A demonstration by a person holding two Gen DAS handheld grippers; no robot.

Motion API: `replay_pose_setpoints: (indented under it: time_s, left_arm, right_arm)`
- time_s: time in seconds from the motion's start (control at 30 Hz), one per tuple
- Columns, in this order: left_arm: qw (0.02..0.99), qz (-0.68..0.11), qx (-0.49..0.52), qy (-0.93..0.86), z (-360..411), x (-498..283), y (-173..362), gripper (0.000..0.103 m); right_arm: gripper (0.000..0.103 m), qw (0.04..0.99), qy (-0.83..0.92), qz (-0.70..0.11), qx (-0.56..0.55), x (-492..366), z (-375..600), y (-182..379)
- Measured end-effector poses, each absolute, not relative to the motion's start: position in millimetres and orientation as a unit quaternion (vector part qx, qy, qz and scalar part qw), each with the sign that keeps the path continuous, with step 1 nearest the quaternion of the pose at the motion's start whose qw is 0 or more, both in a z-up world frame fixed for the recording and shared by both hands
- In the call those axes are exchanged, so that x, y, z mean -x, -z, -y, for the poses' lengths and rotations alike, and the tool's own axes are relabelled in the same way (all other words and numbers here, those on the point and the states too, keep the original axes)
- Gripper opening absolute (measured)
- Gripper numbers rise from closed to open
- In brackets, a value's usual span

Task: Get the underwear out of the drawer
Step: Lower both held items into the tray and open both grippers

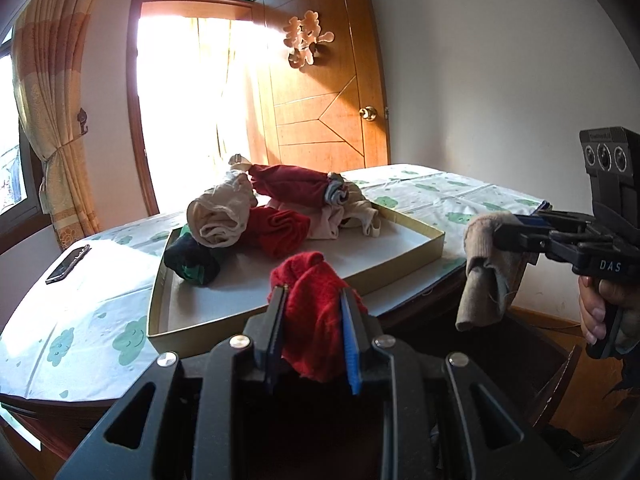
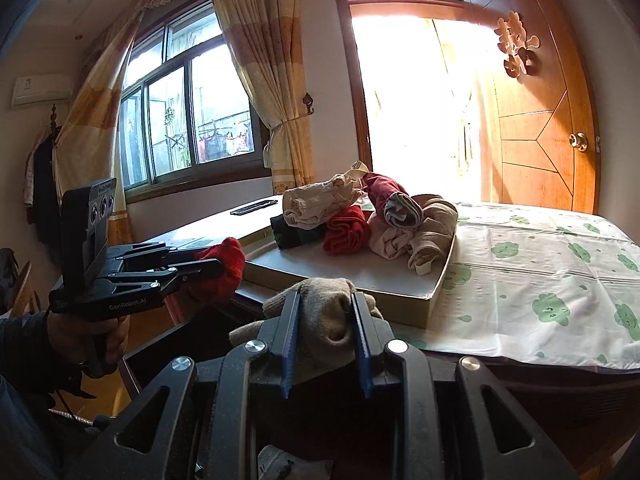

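Note:
My left gripper is shut on a red piece of underwear, which bunches up between the pads and hangs below them. In the right wrist view that left gripper shows at the left with the red piece. My right gripper is shut on a beige rolled piece; the left wrist view shows this right gripper with the beige piece dangling. Both hang in front of a shallow cardboard tray holding a pile of rolled underwear. The dark open drawer lies below.
The tray sits on a table covered by a white cloth with green clouds. A phone lies on the table's left part. Behind stand a wooden door, a bright doorway and a curtained window.

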State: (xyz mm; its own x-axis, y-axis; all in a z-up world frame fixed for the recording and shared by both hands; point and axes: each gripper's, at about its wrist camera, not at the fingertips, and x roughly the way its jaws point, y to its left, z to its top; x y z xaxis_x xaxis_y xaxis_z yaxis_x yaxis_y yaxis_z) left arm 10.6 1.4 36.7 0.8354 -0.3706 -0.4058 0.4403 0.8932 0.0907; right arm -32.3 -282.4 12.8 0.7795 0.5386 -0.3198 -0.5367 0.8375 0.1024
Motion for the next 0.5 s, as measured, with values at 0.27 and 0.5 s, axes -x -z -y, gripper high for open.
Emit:
replay_pose_setpoints:
  time_s: [0.27,0.5]
  left_arm:
    - [0.950,-0.201,-0.100,0.216,9.4,-26.0,-52.0,0.024]
    - [0.947,-0.207,-0.109,0.219,18.7,-39.4,-60.3,0.024]
  right_arm:
    - [0.027,0.944,-0.284,-0.166,0.006,14.9,279.7,-29.3]
    - [0.027,0.946,-0.276,-0.170,0.005,-2.4,280.2,-39.4]
